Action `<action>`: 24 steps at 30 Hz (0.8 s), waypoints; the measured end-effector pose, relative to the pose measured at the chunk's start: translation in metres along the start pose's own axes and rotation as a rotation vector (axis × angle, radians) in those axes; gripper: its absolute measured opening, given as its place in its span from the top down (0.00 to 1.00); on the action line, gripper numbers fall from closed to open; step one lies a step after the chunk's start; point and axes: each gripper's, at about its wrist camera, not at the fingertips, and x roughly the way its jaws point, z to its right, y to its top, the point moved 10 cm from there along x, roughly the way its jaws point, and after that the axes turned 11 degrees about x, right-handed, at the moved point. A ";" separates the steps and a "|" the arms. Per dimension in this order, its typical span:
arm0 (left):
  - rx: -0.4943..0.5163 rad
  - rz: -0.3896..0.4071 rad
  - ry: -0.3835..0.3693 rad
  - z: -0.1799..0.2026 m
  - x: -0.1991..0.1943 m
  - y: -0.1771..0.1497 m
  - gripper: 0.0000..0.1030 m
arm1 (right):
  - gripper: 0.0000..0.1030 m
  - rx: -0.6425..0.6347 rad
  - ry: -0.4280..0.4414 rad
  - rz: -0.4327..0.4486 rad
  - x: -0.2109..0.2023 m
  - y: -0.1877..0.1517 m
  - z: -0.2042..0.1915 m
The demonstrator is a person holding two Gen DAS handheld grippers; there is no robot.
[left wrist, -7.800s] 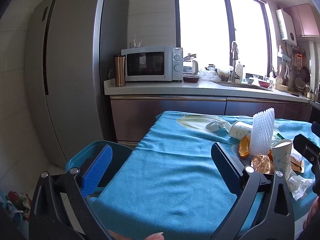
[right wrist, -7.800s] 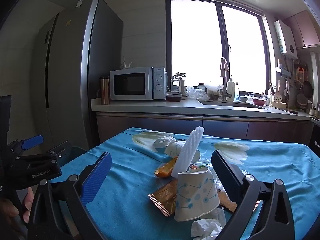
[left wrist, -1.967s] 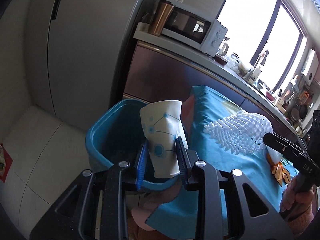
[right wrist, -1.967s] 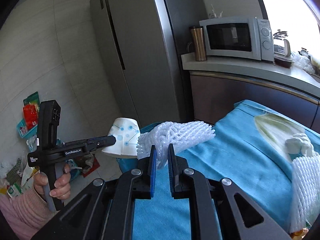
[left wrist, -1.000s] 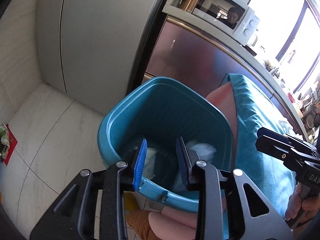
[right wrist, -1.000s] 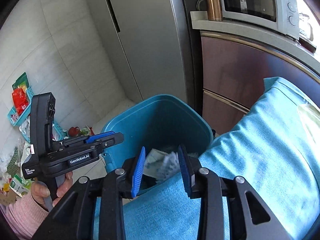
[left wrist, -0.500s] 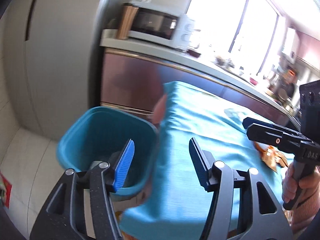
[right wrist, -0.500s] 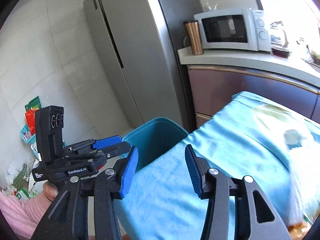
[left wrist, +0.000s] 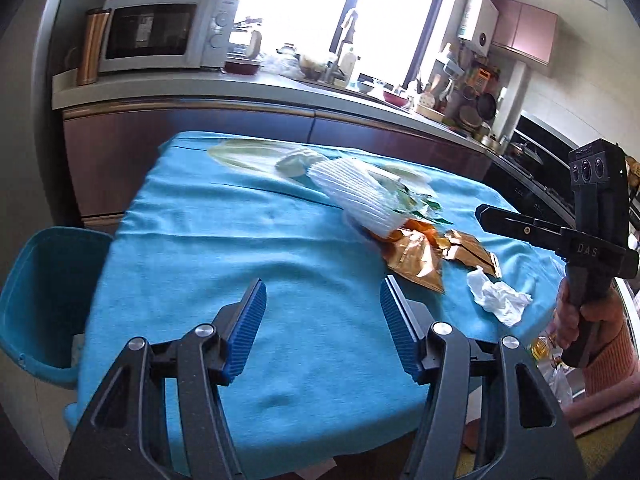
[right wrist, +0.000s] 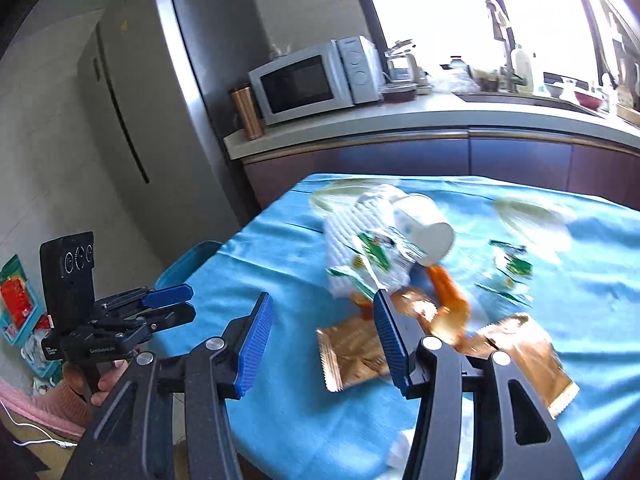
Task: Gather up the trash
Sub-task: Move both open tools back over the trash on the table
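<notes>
Both grippers are empty. The left gripper (left wrist: 322,320) and right gripper (right wrist: 322,338) each have blue ribbed pads standing well apart over bare cloth, jaws having just been opening, nothing between them.

Remaining trash lies on the turquoise tablecloth (left wrist: 224,248), ahead of and to the right of the left gripper, directly ahead of the right one. Judged: right hand is nearer.

Materials:
- white foam mesh fruit sleeve (left wrist: 356,196), soft, ribbed, long axis running diagonally away toward the counter
- white paper cup with blue dots (right wrist: 424,232), lying on its side, mouth toward the camera, touching the sleeve
- crinkled gold foil snack wrappers (right wrist: 354,354), flat, serrated edges, closest to the right jaws
- crumpled white tissue (left wrist: 498,298), just beside the wrappers

Teal plastic bin (left wrist: 36,280) stands on the floor at the table's left edge, well apart from the pile.
</notes>
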 end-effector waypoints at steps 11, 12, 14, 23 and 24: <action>0.045 -0.131 -0.155 0.077 0.079 0.006 0.40 | 0.46 0.112 -0.112 -0.064 -0.020 -0.046 0.077; 0.043 -0.148 -0.158 0.079 0.087 0.005 0.40 | 0.45 0.114 -0.112 -0.070 -0.021 -0.051 0.080; 0.031 -0.183 -0.163 0.083 0.101 0.003 0.41 | 0.45 0.115 -0.112 -0.080 -0.022 -0.058 0.082; -0.047 -0.225 -0.200 0.089 0.124 0.003 0.44 | 0.46 0.153 -0.060 -0.100 -0.018 -0.072 0.086; -0.055 -0.227 -0.203 0.090 0.126 0.004 0.46 | 0.49 0.154 -0.055 -0.102 -0.017 -0.072 0.085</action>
